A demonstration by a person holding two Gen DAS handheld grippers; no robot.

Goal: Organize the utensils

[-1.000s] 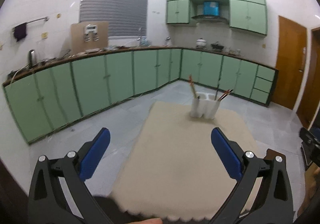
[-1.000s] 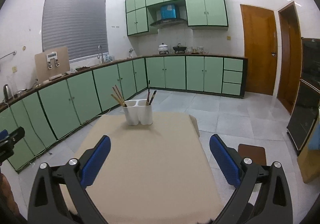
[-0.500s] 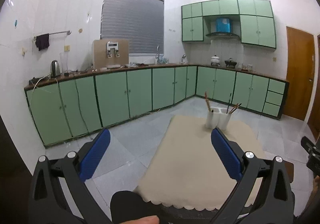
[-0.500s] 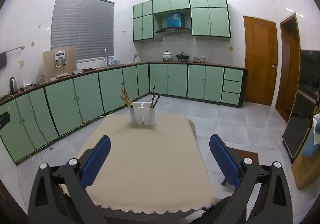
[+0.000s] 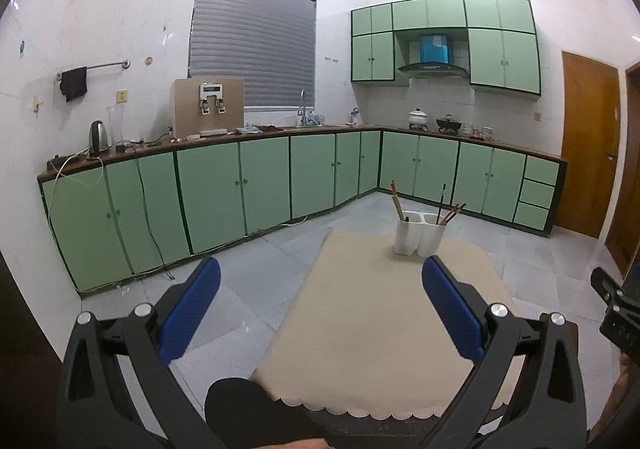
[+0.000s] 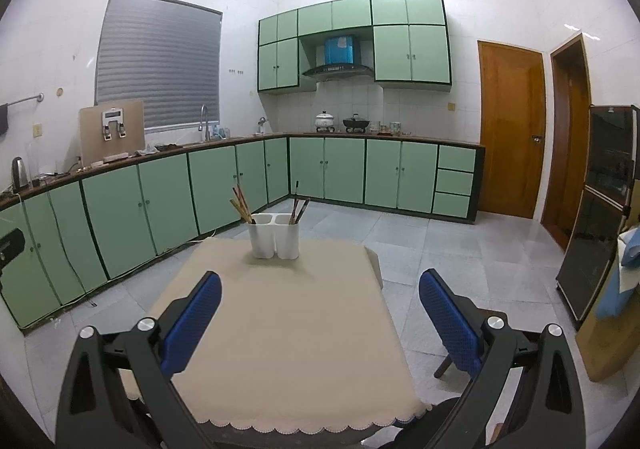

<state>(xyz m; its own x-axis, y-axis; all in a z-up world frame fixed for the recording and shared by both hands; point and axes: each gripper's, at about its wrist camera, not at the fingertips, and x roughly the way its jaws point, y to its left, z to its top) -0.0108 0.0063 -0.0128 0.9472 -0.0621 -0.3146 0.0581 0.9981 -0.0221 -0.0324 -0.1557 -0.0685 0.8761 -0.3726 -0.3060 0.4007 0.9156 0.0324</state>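
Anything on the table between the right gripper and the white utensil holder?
No. In the right wrist view, only bare beige tablecloth lies between the open right gripper and the utensil holder.

Domestic kitchen: an L-shaped run of green base cabinets (image 6: 168, 201) under a dark counter, matching wall cabinets (image 6: 408, 37) above it, and a range hood (image 6: 337, 69) set between them. On the counter below the hood stand a white pot (image 6: 325, 120) and a dark wok (image 6: 355, 123); further left along the counter are a sink tap (image 6: 204, 121), a water dispenser (image 5: 208, 105) and an electric kettle (image 5: 98, 137). White tiled walls, grey floor tiles and a wooden door (image 6: 510, 129) to the right of the cabinets complete the room.
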